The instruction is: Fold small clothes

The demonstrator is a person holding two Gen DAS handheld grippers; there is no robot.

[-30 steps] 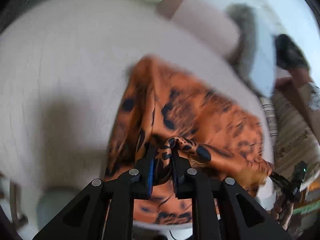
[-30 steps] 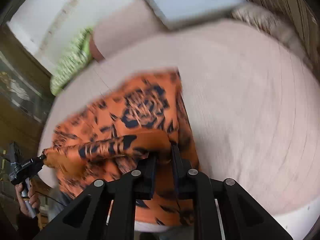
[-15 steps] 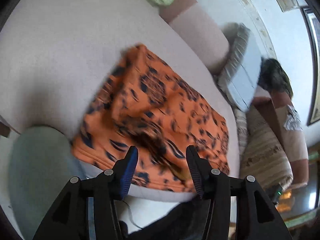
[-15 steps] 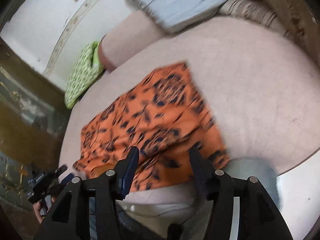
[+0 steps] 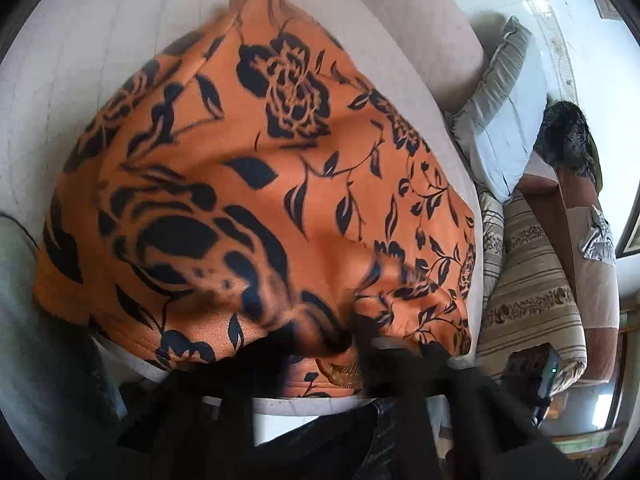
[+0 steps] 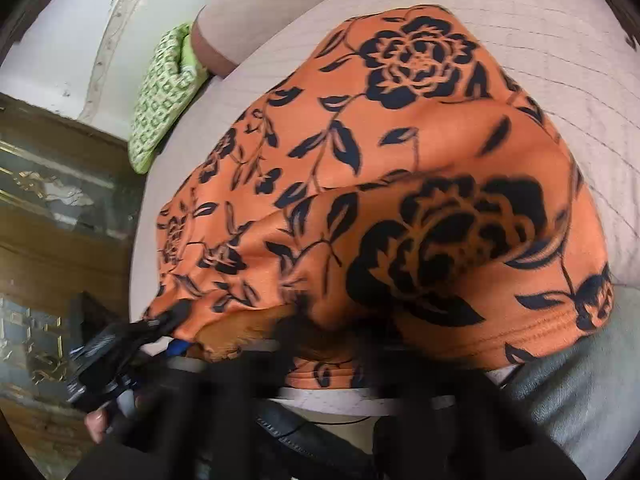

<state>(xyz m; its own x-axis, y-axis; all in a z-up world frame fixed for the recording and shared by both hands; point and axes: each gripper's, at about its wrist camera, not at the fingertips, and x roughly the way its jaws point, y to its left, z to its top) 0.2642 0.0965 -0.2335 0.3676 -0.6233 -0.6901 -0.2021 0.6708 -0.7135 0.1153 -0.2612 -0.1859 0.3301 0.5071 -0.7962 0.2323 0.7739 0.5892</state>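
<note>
An orange cloth printed with dark blue roses and leaves lies spread on a pale quilted cushion, its near hem hanging over the front edge of the cushion. The far part lies flat; the near part is bunched into raised folds where both grippers have hold of it.

The left gripper points down at the near hem. Its jaws have just been closing and now pinch a fold of the cloth, the fabric puckering up around the blurred black fingers. In the right wrist view the same gripper shows at the left end of the hem, clamped on the corner of the cloth, with a bit of the hand that holds it showing below.

The right gripper also points down at the hem, further along towards the right end. Its jaws have just been closing as well and are together on a gathered ridge of cloth; the fingers are smeared by motion, so the exact bite is hard to make out.

A grey seat sits beside the cushion's front edge, and the cloth's right corner reaches just over it. Past the cushion are a pinkish bolster, a green patterned pillow, a light blue pillow and a striped throw over a sofa. A dark wooden cabinet with gilt trim stands at the left of the right wrist view
</note>
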